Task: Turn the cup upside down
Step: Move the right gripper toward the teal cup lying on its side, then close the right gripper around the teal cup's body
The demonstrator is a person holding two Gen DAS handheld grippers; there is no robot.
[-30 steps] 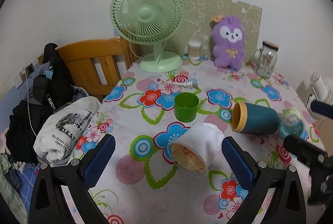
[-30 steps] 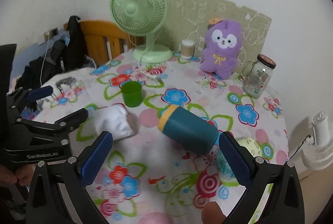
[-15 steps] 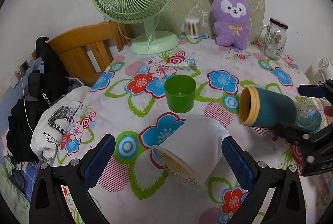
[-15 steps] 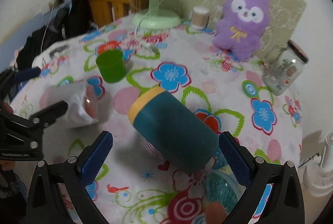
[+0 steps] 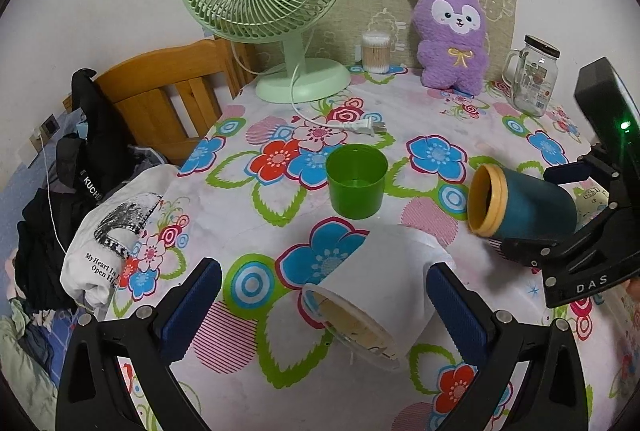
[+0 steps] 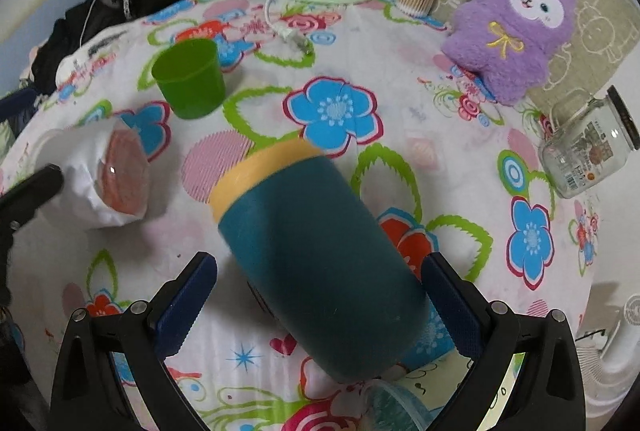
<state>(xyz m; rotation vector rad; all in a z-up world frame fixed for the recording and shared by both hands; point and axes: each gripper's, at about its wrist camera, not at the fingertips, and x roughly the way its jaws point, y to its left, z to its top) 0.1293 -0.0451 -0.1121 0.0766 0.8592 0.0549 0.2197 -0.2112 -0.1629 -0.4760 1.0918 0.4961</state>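
1. Left wrist view: the left gripper [image 5: 324,307] has closed in on the white cup [image 5: 376,295], lying sideways on the desk [image 5: 400,123]; jaws wide.
2. Right wrist view: the right gripper [image 6: 320,295], wide, now straddles the toppled teal cup [image 6: 320,271], ready to grasp.

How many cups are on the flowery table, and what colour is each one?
Green cup, standing upright: 1
White cup, lying on its side: 1
Teal cup with a yellow rim, lying on its side: 1
Total: 3 cups
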